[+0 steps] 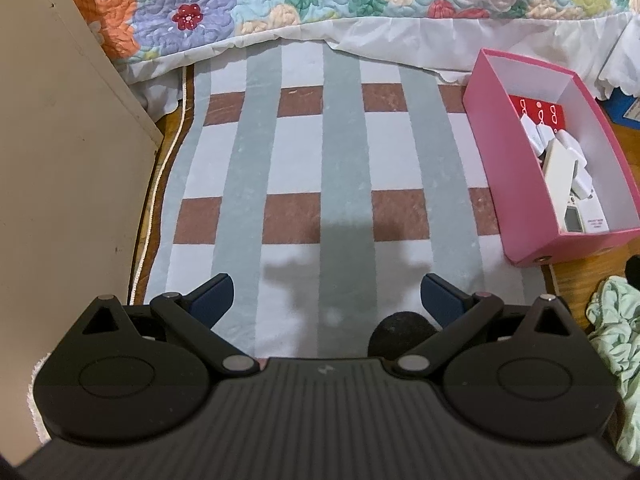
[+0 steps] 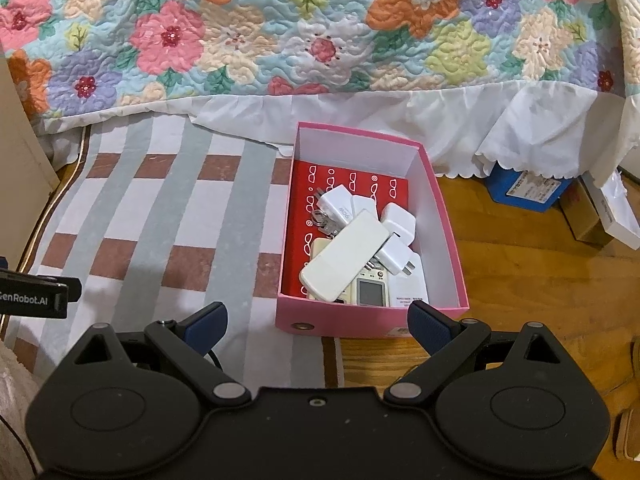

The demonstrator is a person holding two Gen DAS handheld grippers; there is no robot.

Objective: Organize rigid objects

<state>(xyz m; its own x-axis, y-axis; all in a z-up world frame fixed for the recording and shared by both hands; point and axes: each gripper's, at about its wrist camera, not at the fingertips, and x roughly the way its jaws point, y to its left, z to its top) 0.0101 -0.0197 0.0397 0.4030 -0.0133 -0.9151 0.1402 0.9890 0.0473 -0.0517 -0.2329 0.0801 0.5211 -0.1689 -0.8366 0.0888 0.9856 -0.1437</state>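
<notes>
1. Left wrist view: the left claw (image 1: 327,300) hangs wide open over the striped rug (image 1: 296,152), with nothing between its blue pads (image 1: 214,294).
2. The pink box (image 1: 490,148) stands on the rug's edge, ahead and to the right of the left claw, well apart from it.
3. Right wrist view: the right claw (image 2: 318,326) is also spread open and empty, just short of the pink box's (image 2: 348,322) near wall.
4. Inside the box, on a red patterned sheet (image 2: 352,188), lie white chargers (image 2: 398,222), a long white remote (image 2: 344,256) across them, and a small device with a screen (image 2: 370,291) at the near wall.
5. Beyond the box hangs a flowered quilt (image 2: 304,28) with a white frill.
6. To the box's right, on the wooden floor (image 2: 520,280), sits a blue carton (image 2: 524,190).
</notes>
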